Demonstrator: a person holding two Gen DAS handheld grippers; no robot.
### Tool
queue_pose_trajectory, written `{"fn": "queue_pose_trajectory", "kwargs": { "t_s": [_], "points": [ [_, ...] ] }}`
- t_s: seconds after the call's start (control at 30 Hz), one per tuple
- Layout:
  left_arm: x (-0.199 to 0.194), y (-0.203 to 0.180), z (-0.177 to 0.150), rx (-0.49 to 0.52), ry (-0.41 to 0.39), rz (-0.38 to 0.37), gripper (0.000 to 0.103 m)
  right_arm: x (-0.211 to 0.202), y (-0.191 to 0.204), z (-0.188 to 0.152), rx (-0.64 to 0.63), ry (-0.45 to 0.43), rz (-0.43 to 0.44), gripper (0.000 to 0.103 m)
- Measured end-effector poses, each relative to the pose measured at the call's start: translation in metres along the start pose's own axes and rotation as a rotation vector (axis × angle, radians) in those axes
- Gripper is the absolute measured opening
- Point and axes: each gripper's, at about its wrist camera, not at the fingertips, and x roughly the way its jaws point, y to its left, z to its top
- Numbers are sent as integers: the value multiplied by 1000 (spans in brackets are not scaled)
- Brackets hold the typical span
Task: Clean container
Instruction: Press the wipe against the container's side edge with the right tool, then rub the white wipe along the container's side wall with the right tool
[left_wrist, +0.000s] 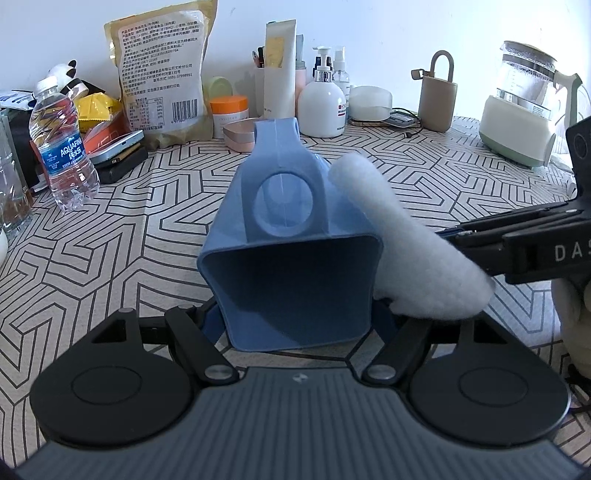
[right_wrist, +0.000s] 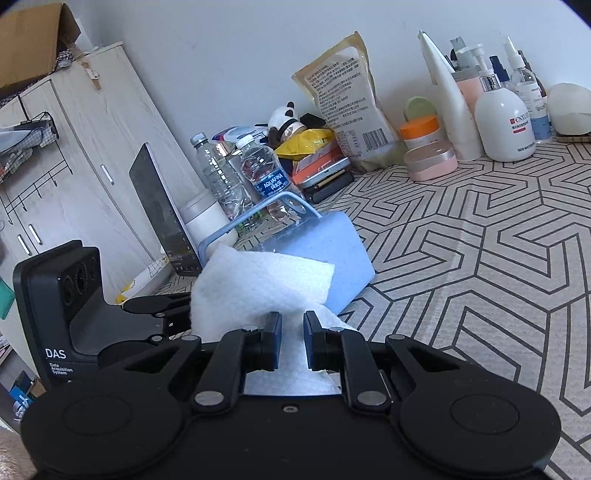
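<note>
Nearest you, your left hand-held gripper (left_wrist: 301, 325) is closed on the rim of the blue container (left_wrist: 291, 251), which lies tipped with its open mouth toward the lens and its handle end pointing away, held over the patterned table (left_wrist: 147, 236). Whether its far end rests on the table, you cannot tell from these views.

Against the container's right outer wall sits the white cloth (left_wrist: 402, 240), folded into a thick pad. Your right hand-held gripper (right_wrist: 291, 332) has its fingers narrowed onto the cloth's near edge, with cloth bunched between them, so it is gripping the cloth.

You appear to be in the wiping step, working the outside of the container. The inside, dark and open toward the left camera, looks untouched by the cloth at this moment. A sensible next move calls for you to keep the left grip firm so the container does not twist, then bring the pad round the rim and into the mouth, pressing flat against the walls.

Further out, a water bottle (left_wrist: 62, 147), a snack bag (left_wrist: 162, 81), lotion bottles (left_wrist: 321, 107) and a kettle (left_wrist: 524, 99) stand along the wall, well apart from the work.
</note>
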Motion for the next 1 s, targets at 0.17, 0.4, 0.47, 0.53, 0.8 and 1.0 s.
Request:
{"fn": "queue_pose_trajectory", "kwargs": {
  "t_s": [0.17,0.4,0.47,0.53,0.8,1.0],
  "points": [
    [0,0,0,1,1,1,75,2,-2,0,13,8,-16,18],
    [1,-1,0,1,1,0,76,0,0,-1,4,-2,-2,18],
    [1,-1,0,1,0,-3,76,0,-1,-1,10,-3,3,18],
    [1,-1,0,1,0,-3,76,-1,-2,0,15,-5,5,18],
    [0,-1,-1,-3,0,-4,76,-2,-2,0,27,-15,25,18],
    [0,-1,-1,-6,2,2,77,0,-3,-1,34,-3,18,18]
  ]
}}
